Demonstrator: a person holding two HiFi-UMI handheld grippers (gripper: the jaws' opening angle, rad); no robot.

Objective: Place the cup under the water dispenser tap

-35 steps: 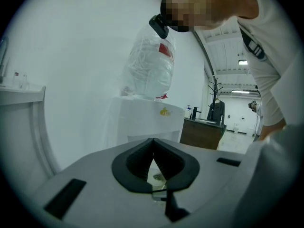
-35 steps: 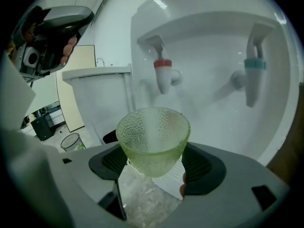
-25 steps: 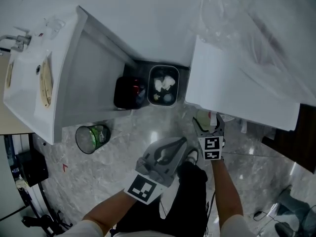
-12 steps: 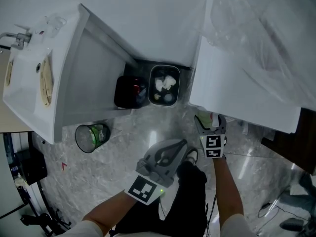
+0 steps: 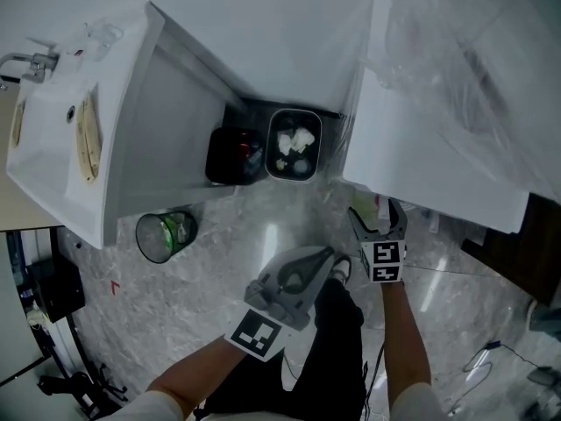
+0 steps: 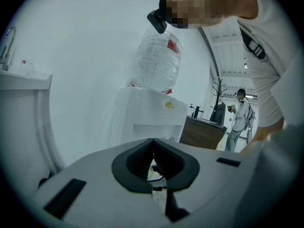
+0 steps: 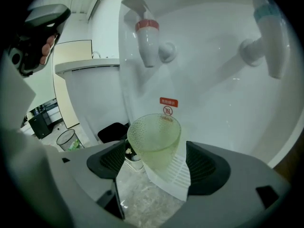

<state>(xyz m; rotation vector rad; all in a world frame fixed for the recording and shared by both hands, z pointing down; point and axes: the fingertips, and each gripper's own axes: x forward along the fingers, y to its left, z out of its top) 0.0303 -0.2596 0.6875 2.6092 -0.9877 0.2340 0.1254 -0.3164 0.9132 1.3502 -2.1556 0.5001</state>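
The big white water dispenser (image 5: pixel 421 147) is filling the right side of the room, and the person is working low down at its front. On its slatted drip tray (image 7: pixel 175 178) the greenish dimpled cup (image 7: pixel 154 137) is standing upright, roughly below the red tap (image 7: pixel 147 34) and well away from the blue tap (image 7: pixel 271 37). The right gripper (image 5: pixel 378 224) is straddling it. Its claw is spreading wider with the cup between the pads, and neither pad is pressing on it as far as I can see. The left gripper (image 5: pixel 325 257) is hanging off to the side, claw pressed together on nothing.

If you ask me, this is the release. I'd be letting both pads get properly clear of the cup, then backing straight out along the jaws with no twisting. A light cup on a ridged tray is probably going to slide or tip at the slightest nudge. Worth eyeballing the spout line first too.
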